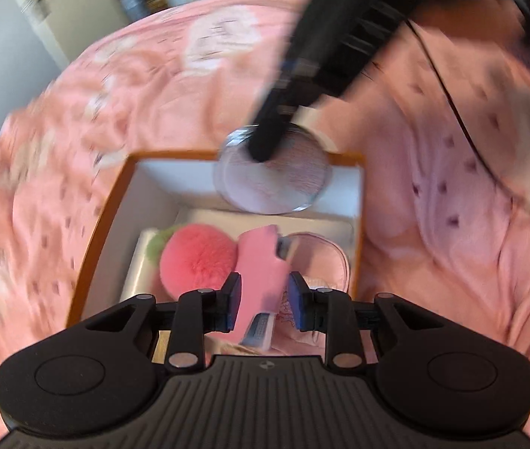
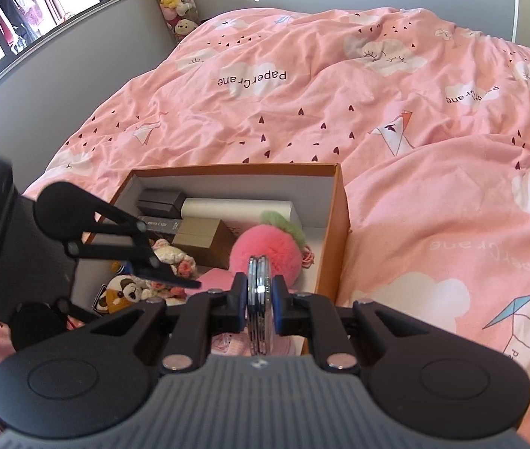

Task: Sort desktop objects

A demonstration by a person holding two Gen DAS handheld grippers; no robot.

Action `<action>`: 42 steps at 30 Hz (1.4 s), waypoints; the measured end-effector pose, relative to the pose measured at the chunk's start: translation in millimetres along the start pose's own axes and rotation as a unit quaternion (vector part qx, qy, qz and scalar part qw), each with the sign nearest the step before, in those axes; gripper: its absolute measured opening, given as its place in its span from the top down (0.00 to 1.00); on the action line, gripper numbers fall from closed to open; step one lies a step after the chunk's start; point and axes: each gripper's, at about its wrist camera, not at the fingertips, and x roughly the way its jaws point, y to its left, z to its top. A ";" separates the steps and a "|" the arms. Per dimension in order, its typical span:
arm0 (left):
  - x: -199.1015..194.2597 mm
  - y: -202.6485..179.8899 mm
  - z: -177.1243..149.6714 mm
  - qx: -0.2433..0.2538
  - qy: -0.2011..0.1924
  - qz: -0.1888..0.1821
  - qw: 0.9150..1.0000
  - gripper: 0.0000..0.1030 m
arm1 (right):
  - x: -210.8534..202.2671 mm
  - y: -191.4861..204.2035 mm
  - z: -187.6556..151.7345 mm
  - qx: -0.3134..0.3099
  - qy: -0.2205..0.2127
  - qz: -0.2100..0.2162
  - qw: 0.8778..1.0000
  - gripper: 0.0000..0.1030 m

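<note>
Desktop odds and ends sit packed in an orange-edged cardboard box (image 2: 340,202) with white inner walls, which rests on a pink bedspread (image 2: 396,119) printed with clouds, hearts and paper cranes. Going from left to right in the right wrist view, the left gripper (image 2: 167,273) reaches into the box from the left side, above a small panda-like plush toy (image 2: 122,292) and a floral bundle; behind these lie dark little boxes (image 2: 160,202), a brown carton (image 2: 205,239) and a white tube-shaped item (image 2: 235,205). Further right sits a fluffy pink pom-pom (image 2: 261,247) with a green tuft, close to the box's right wall. In the left wrist view, a pink flat object (image 1: 261,277) stands between the left gripper's (image 1: 265,299) blue pads; that view is blurred, and a gap seems to show beside the right pad, so the jaws appear loosened rather than pressing. The right gripper (image 2: 261,299) is clamped tight on a round compact mirror (image 2: 259,292), seen edge-on in its own camera and face-on in the left view, held over the far end of the box.
</note>
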 end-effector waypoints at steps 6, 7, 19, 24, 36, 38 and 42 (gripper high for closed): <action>5.7 56.2 -18.1 -0.243 0.012 -0.008 0.970 0.69 | 8.6 5.7 5.9 -0.012 0.001 -0.005 1.000 0.86; 9.1 63.0 -21.7 -0.282 0.018 -0.008 0.959 0.69 | 11.5 7.0 6.9 -0.014 0.002 -0.007 1.000 0.86; 45.6 93.0 -63.4 -0.525 0.042 -0.078 0.846 0.63 | 46.3 16.1 10.1 -0.040 0.020 -0.028 0.999 0.86; 50.7 91.6 -74.8 -0.558 0.037 -0.089 0.824 0.76 | 50.3 13.7 5.7 -0.036 0.028 -0.029 0.999 0.86; 39.8 72.2 -79.2 -0.526 0.075 -0.134 0.837 1.00 | 48.6 15.3 2.0 -0.029 0.032 -0.029 0.999 0.86; 39.3 69.1 -80.0 -0.511 0.088 -0.138 0.844 1.00 | 47.9 16.8 4.2 -0.030 0.030 -0.029 0.999 0.86; 37.3 64.7 -80.4 -0.497 0.097 -0.125 0.853 1.00 | 49.2 20.0 13.2 -0.038 0.022 -0.036 0.998 0.86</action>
